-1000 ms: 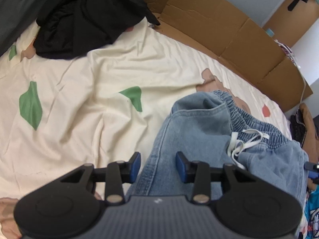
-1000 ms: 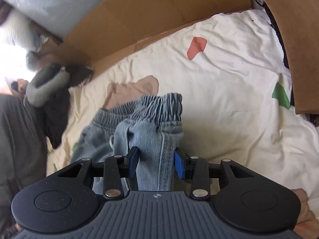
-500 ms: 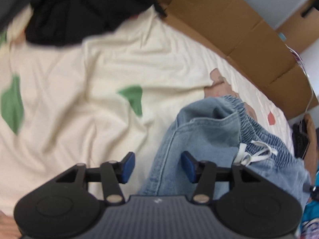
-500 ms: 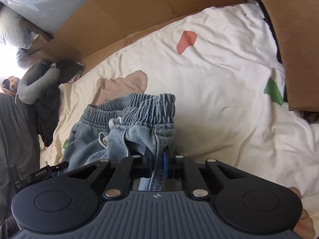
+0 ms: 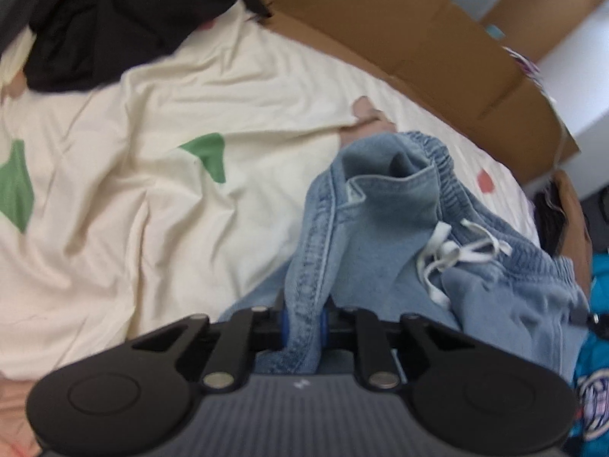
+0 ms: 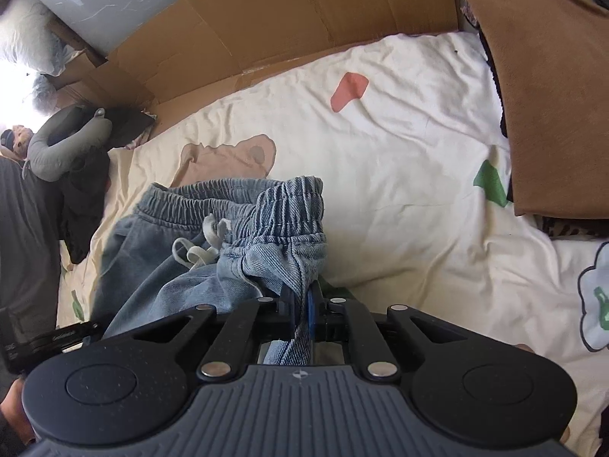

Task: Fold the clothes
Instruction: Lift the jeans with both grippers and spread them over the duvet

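Light blue denim shorts [image 5: 384, 224] with an elastic waistband and a white drawstring [image 5: 449, 255] lie bunched on a cream bedsheet [image 5: 152, 198]. My left gripper [image 5: 303, 321] is shut on a seamed edge of the shorts, which rises in a fold from between its blue pads. In the right wrist view the same denim shorts [image 6: 243, 236] show their gathered waistband, and my right gripper [image 6: 300, 314] is shut on a pinch of denim just below that band. The white drawstring [image 6: 201, 245] hangs loose at the left of it.
A black garment [image 5: 114, 26] lies piled at the sheet's far left. Flattened cardboard [image 6: 274, 26] lines the far edge of the bed. A brown cushion [image 6: 552, 95] sits at the right, a grey neck pillow [image 6: 64, 144] at the far left. Bare sheet [image 6: 399, 175] stretches right of the shorts.
My left gripper has shut on the shorts' seamed edge; it stood open before. My right gripper shut on the waistband half a second ago and still holds it.
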Action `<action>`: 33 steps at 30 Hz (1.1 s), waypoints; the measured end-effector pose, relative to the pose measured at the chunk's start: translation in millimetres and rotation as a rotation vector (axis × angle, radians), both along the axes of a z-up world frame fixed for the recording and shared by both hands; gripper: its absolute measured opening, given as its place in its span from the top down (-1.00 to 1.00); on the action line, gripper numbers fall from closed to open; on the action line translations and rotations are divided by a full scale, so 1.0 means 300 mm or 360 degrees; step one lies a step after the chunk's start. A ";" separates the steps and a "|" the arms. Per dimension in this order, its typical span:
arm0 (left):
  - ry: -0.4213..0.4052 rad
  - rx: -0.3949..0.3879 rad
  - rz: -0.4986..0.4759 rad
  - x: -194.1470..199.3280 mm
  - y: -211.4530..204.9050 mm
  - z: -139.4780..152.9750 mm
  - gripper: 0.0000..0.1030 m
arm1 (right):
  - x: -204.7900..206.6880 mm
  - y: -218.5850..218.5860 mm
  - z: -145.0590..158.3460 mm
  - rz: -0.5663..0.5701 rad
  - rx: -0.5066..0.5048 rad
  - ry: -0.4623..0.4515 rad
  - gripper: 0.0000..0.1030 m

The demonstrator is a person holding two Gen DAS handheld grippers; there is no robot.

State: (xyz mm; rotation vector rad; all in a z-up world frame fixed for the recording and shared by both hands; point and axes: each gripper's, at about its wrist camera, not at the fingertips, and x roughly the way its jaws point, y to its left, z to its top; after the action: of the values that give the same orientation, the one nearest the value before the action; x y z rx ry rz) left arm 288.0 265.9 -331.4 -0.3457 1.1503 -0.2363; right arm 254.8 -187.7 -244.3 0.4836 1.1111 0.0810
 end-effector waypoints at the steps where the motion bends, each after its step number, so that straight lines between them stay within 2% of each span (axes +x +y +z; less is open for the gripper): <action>1: -0.0016 0.0005 -0.0016 -0.026 0.000 0.021 0.72 | -0.006 0.000 0.008 0.0007 -0.0008 -0.0006 0.93; 9: -0.0105 0.0049 -0.0128 -0.240 0.015 0.172 0.74 | -0.030 0.011 0.079 0.0084 -0.0060 -0.0046 0.94; 13: -0.0095 0.0013 -0.0061 -0.362 0.085 0.228 0.74 | -0.028 0.045 0.121 0.0142 -0.0055 -0.0085 0.94; 18: -0.0048 0.0017 0.0058 -0.499 0.175 0.273 0.75 | 0.006 0.168 0.155 0.0321 -0.0085 -0.0132 0.94; 21: 0.0049 0.0022 0.0143 -0.565 0.209 0.263 0.75 | 0.037 0.256 0.156 0.0412 -0.0106 -0.0133 0.94; 25: 0.0143 0.0026 0.0188 -0.613 0.211 0.199 0.75 | 0.085 0.334 0.089 0.0465 -0.0196 -0.0051 0.95; 29: 0.0219 0.0007 0.0221 -0.611 0.202 0.115 0.75 | 0.112 0.349 0.001 0.0478 -0.0265 0.0030 0.96; 33: 0.0305 0.0013 0.0185 -0.619 0.183 0.031 0.75 | 0.141 0.325 -0.087 0.0491 -0.0319 0.0105 0.96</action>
State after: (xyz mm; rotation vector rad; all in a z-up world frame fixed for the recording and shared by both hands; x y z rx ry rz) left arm 102.2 320.8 -322.0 -0.4336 1.3145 -0.0979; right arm 297.0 -90.0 -270.2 0.1338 1.2381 0.2221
